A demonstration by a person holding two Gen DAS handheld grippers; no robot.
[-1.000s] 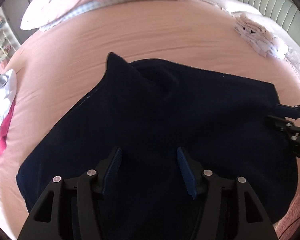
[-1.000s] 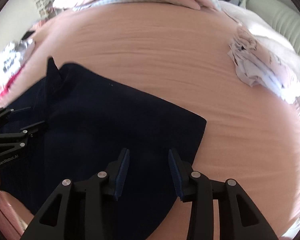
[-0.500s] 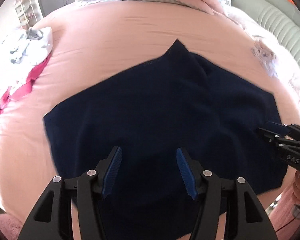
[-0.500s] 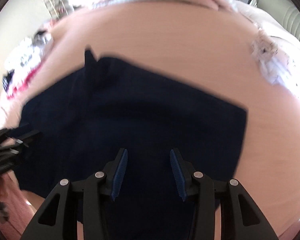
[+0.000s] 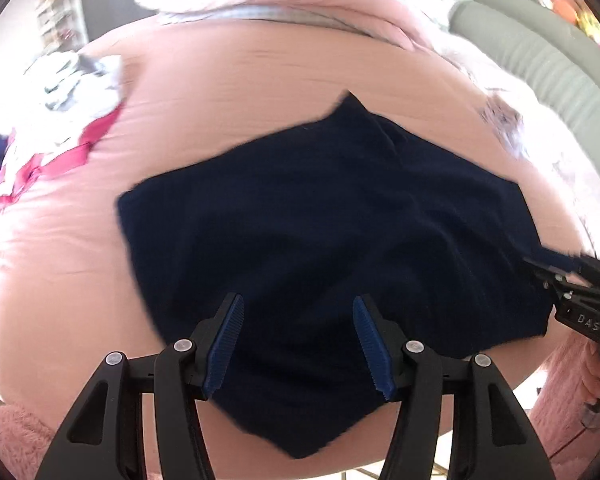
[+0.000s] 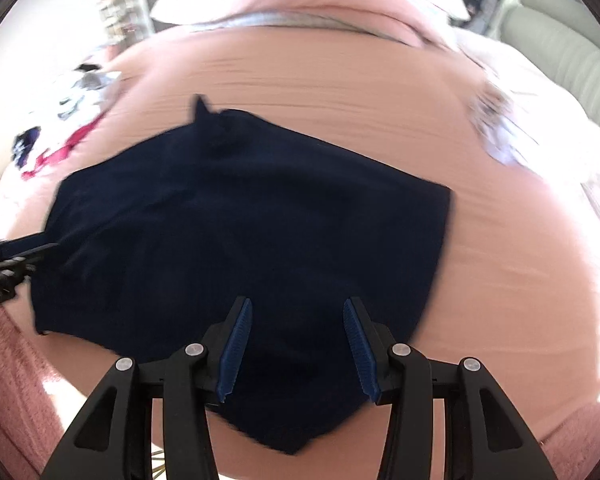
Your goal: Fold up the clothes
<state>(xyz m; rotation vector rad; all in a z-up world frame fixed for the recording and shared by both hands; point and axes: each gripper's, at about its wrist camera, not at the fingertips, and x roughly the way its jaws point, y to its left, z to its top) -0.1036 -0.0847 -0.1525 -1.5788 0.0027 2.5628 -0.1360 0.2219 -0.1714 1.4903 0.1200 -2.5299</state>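
Both the left gripper (image 5: 298, 340) and right gripper (image 6: 298, 344) are held spread, nothing grasped, and have been drawn back since a second ago. The navy garment (image 5: 324, 240) (one fold seemingly laid) is left at the bed's (image 5: 240, 92) near edge, overhanging slightly.

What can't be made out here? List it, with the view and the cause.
- Dark garment: type unclear; motion blur in both views, and the left hand-held gripper covers its near part.
- Left-side clothes pile: items indistinct; blurred, overexposed, cut by the left wrist view's edge.
- Right hand-held gripper: in the left wrist view, cut off by the right edge.
- Pale clothes at right: smeared in the right wrist view.
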